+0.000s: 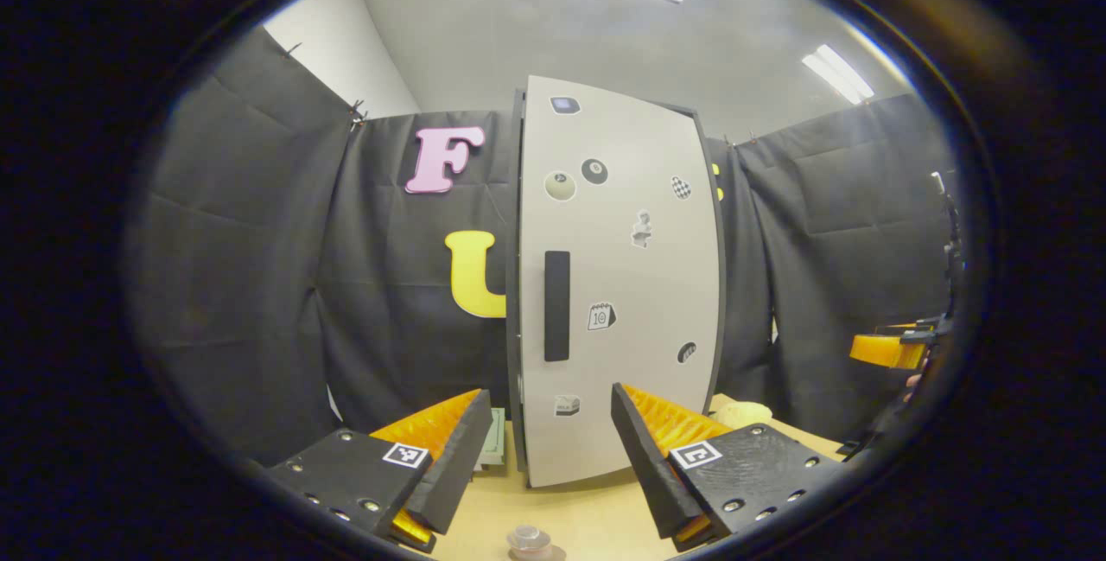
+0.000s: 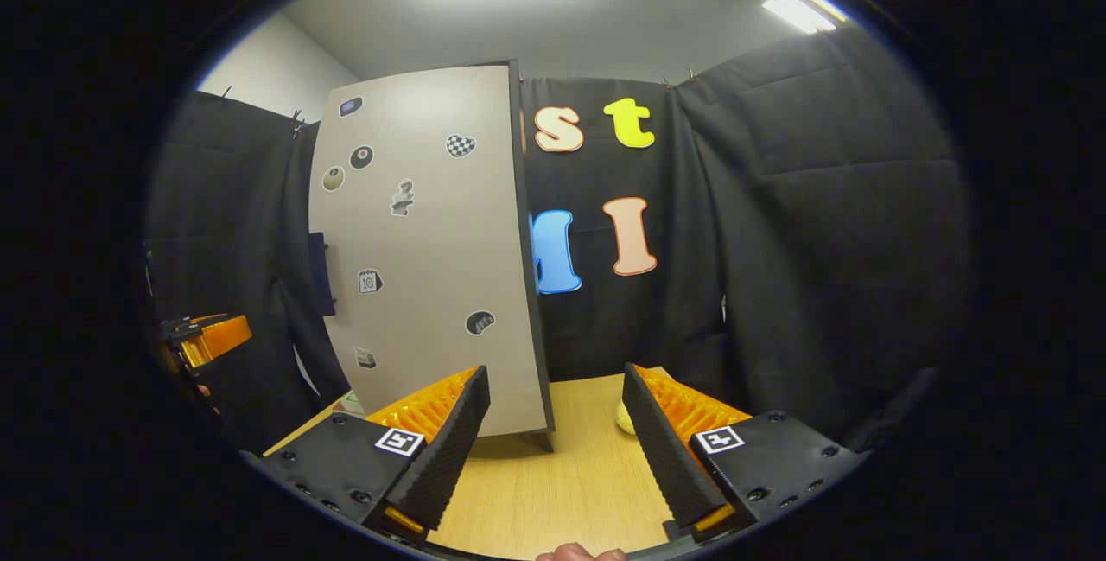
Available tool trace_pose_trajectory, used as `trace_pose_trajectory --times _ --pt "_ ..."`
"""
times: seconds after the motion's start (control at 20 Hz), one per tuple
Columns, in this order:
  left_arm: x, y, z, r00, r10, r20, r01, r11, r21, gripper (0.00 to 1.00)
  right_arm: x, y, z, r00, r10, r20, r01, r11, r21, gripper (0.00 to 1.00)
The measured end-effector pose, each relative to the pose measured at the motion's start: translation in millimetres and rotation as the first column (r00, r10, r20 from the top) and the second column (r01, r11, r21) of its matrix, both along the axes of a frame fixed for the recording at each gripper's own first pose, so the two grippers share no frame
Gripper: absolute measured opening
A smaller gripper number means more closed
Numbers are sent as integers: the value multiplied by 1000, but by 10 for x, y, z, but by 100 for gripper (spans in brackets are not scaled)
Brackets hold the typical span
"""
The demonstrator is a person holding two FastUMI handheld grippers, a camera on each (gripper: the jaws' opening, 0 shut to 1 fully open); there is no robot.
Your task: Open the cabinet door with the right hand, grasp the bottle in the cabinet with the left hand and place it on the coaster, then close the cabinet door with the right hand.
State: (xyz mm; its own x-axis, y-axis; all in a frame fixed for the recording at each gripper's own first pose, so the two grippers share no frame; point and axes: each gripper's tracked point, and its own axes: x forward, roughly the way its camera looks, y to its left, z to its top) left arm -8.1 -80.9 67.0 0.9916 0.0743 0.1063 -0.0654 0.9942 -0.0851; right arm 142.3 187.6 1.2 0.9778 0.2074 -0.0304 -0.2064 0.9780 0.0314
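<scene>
Since the cabinet door [image 1: 622, 284] stands shut with its handle [image 1: 557, 306] untouched, we judge nothing begun: our left gripper [image 1: 544, 449] and right gripper [image 2: 557, 436] gape wide, holding nothing, the bottle presumably inside, the coaster [image 1: 529, 541] waiting on the table [image 2: 553, 474]

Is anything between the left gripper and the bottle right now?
Yes. The cabinet door is shut, standing between the open left gripper and the inside of the cabinet. Its handle is untouched.
</scene>
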Motion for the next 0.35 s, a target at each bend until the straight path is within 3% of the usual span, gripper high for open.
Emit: trace_pose_trajectory --times 0.35 --pt "-137 -249 -14 990 136 -28 -138 988 -69 83 266 -201 -29 991 132 2 -132 991 17 98"
